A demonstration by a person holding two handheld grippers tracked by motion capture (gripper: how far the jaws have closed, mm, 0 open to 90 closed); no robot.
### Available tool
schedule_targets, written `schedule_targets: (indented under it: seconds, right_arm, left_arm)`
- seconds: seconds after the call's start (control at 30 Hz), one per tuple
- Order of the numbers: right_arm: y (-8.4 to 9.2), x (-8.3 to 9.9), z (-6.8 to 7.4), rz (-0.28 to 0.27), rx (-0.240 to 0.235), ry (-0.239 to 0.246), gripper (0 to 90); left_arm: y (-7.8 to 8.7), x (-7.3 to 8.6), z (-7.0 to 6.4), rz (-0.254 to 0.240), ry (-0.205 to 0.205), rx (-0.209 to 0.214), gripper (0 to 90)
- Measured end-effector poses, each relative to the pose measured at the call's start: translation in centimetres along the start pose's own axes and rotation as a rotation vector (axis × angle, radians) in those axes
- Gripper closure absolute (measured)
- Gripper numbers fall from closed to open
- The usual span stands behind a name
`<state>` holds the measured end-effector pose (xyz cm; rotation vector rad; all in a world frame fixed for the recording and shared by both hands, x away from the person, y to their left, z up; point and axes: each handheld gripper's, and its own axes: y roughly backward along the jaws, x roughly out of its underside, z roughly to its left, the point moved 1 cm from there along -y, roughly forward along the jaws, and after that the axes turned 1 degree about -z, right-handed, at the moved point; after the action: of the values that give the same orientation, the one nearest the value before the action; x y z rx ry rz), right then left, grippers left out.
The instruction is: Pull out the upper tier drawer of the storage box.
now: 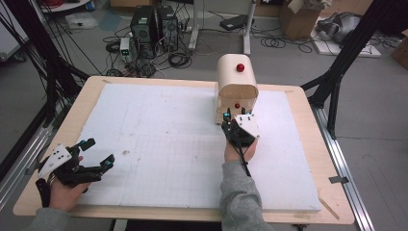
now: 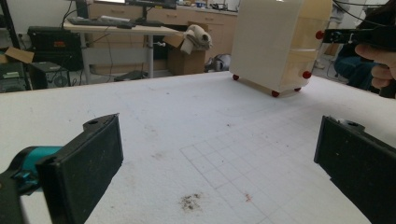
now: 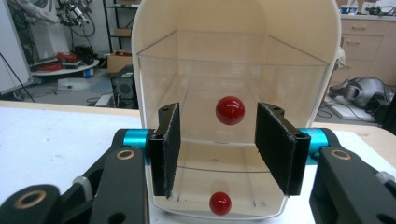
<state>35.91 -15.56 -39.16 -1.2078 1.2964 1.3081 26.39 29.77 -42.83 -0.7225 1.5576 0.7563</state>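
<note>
At the far left of the high view we see the left gripper (image 1: 98, 154) held low near the front corner of the surface (image 1: 159, 144), its fingers (image 1: 107, 162) spread wide with nothing between them. In the left gripper view those same fingers (image 2: 88, 161) stand far apart over the bare white sheet, where a small dark smudge (image 2: 190, 201) lies between them on the faint grid lines. Moving right, the cream drawer cabinet (image 1: 235, 89) stands toward the back of the surface, right of centre, with a red knob (image 1: 240, 68) on its rounded top and another red knob (image 1: 236, 106) on its front. Just in front of it we find the right gripper (image 1: 236, 121), held by a hand (image 1: 236, 151) in a grey sleeve (image 1: 240, 197). In the right gripper view its fingers (image 3: 169, 149) are open about as wide as a drawer front and sit on either side of the upper drawer knob (image 3: 230, 110), not touching it; the clear drawer (image 3: 231, 88) behind looks empty. Below it a lower knob (image 3: 220, 202) shows on the bottom drawer. Beyond the surface, on the floor, we see computer towers (image 1: 154, 29) and tangled cables (image 1: 279, 41).
</note>
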Motion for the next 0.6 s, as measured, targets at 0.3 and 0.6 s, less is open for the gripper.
schedule_targets:
  seconds: [0.3, 0.6]
  right_arm:
    - [-1.1, -0.4, -0.6, 0.010, 0.004, -0.001, 50.0]
    - [-2.2, -0.5, -0.5, 0.031, 0.011, 0.007, 50.0]
  left_arm:
    - [-0.1, 0.0, -0.2, -0.002, -0.006, 0.004, 1.7]
    - [-0.1, 0.1, -0.2, 0.001, -0.002, 0.004, 1.7]
